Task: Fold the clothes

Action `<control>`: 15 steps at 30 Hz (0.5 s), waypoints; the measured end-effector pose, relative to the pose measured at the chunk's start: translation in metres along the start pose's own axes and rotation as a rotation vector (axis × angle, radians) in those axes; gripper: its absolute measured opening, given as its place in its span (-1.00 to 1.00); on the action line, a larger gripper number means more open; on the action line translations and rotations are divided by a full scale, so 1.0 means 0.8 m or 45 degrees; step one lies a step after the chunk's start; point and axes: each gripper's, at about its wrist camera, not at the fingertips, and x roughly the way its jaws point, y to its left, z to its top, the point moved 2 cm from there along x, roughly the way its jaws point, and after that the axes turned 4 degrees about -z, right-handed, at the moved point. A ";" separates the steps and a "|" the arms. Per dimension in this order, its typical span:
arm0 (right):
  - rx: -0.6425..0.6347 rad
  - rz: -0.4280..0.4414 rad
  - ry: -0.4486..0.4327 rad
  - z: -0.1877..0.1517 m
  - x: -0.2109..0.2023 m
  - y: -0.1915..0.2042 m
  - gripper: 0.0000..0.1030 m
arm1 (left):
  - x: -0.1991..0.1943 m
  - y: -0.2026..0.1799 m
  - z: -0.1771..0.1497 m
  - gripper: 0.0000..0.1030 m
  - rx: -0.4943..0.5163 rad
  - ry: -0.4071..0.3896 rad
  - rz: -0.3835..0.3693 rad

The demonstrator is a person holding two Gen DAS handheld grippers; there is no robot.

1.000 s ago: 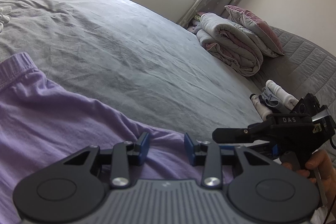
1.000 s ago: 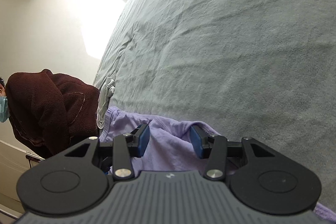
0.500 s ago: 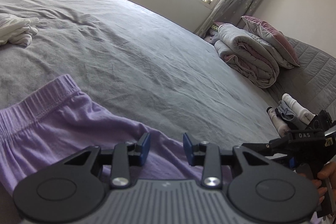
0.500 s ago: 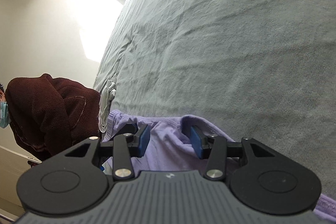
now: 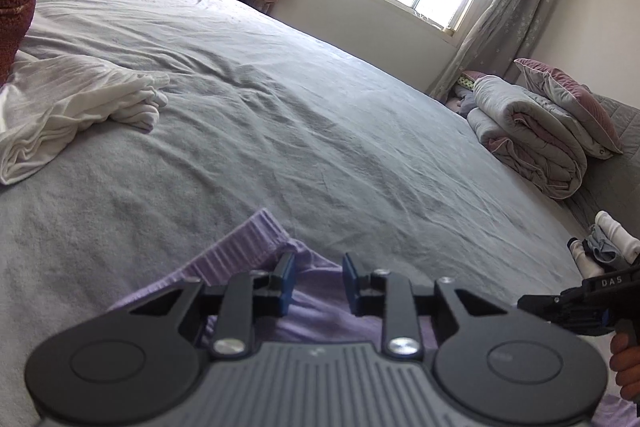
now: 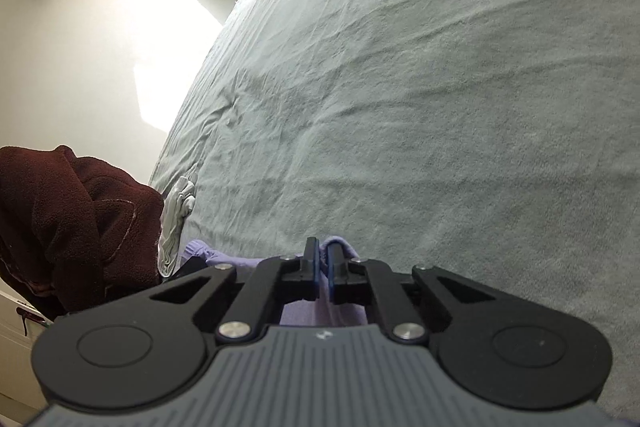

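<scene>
The soft lilac garment with a ribbed waistband (image 5: pixel 240 251) lies at the near edge of the grey bed sheet (image 5: pixel 320 131). The right gripper (image 6: pixel 323 263) has just clamped its hem (a second ago it was open). The left gripper (image 5: pixel 318 281) is closing around the waistband, probably not pinching yet, so lifting can start soon.

"DAS" on right tool (image 5: pixel 576 303)

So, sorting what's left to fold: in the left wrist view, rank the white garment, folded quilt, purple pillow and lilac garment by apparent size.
1. white garment
2. folded quilt
3. purple pillow
The lilac garment is unranked: the claw hides much of it, and it lies nearest the camera.
</scene>
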 end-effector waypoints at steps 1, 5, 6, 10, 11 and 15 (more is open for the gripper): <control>-0.015 -0.031 0.000 -0.001 0.005 -0.001 -0.90 | 0.003 0.000 -0.001 -0.62 0.010 0.008 0.014; -0.056 -0.067 -0.015 -0.009 0.016 0.002 -0.85 | 0.002 -0.008 0.000 -0.58 0.051 0.013 0.031; -0.057 -0.058 -0.008 -0.009 0.014 0.004 -0.80 | 0.001 -0.011 0.001 -0.50 0.057 0.013 0.027; -0.069 -0.057 0.006 -0.009 -0.002 0.005 -0.67 | -0.003 -0.029 0.002 -0.27 0.092 0.011 -0.021; -0.074 -0.062 0.002 -0.009 -0.009 0.004 -0.63 | -0.002 -0.036 0.001 -0.26 0.101 0.021 -0.044; -0.108 -0.079 -0.059 -0.018 -0.047 -0.003 -0.11 | 0.005 -0.071 -0.007 -0.14 0.182 0.072 -0.148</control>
